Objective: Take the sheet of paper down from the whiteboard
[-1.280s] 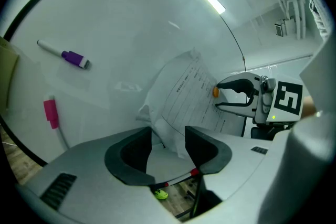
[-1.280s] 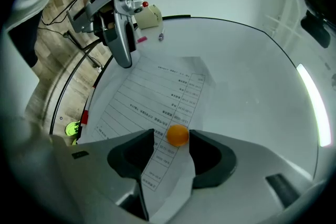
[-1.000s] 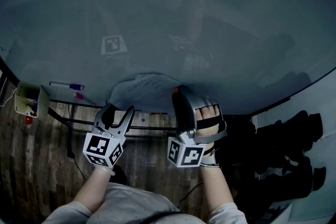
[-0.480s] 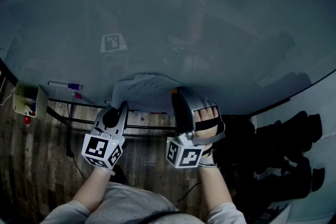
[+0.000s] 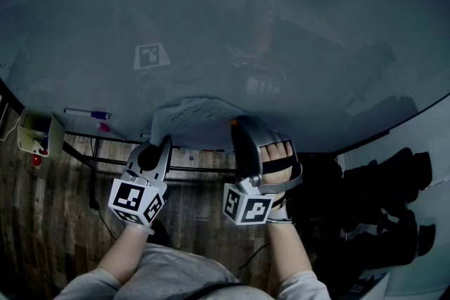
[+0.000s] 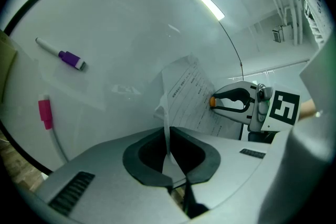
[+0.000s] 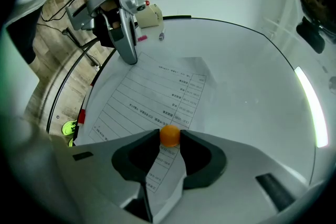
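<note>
The sheet of paper point(image 7: 152, 97) lies on the glossy whiteboard point(image 7: 247, 76), centre frame. It is thin, light, limp and probably tears easily. The left gripper point(image 6: 169, 134) is clamped on its lifted edge, a sound hold. The right gripper point(image 7: 169, 140) has just been closing; its jaws pinch the round orange magnet point(image 7: 169, 133), which is smooth and likely slippery.

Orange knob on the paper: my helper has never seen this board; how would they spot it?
Find the whiteboard, then the printed sheet of paper on it. Near the sheet's edge sits the orange knob, between the jaws of the right gripper, which have just been closing on it. It is small and round, unlike the long purple-capped marker and pink-capped marker nearby.
</note>
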The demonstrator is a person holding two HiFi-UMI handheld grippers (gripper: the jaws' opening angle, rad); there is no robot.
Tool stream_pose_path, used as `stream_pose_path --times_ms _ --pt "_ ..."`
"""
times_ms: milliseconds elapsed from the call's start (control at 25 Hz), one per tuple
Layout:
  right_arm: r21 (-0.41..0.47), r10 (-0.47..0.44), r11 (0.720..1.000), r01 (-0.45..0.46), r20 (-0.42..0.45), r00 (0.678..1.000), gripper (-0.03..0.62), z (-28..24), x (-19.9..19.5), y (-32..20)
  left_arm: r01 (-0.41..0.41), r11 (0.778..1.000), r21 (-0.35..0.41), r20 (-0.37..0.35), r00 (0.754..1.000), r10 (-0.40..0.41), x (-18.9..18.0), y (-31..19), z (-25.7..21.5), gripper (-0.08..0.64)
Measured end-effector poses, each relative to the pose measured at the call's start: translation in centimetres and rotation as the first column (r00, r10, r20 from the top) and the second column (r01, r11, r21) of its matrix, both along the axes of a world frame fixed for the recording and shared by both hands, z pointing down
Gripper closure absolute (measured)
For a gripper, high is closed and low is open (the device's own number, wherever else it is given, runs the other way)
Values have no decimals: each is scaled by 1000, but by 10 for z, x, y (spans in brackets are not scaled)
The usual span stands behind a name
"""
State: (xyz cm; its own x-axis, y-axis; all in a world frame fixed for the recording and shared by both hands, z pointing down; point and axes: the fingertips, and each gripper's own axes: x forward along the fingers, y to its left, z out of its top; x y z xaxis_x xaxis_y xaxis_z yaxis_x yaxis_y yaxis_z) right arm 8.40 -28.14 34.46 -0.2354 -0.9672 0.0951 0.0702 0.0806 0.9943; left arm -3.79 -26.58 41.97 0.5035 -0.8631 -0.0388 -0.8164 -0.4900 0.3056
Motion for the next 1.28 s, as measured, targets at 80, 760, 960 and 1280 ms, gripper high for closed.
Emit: stream_pose_path --times_ms 80,760,960,1280 --pt "-2 1 1000 -1 1 1000 460 0 0 0 -3 1000 -1 3 1000 3 0 0 0 543" --pt "-7 6 1000 -6 14 1000 460 0 1 1 -21 1000 -23 -42 999 20 1 5 1 545" --pt "-5 8 1000 -8 26 1000 460 -3 0 1 -15 1000 -27 -50 999 14 -1 5 1 545" --pt "-3 9 1000 -9 38 999 460 -4 0 1 -9 999 -33 -50 999 7 -2 8 4 545"
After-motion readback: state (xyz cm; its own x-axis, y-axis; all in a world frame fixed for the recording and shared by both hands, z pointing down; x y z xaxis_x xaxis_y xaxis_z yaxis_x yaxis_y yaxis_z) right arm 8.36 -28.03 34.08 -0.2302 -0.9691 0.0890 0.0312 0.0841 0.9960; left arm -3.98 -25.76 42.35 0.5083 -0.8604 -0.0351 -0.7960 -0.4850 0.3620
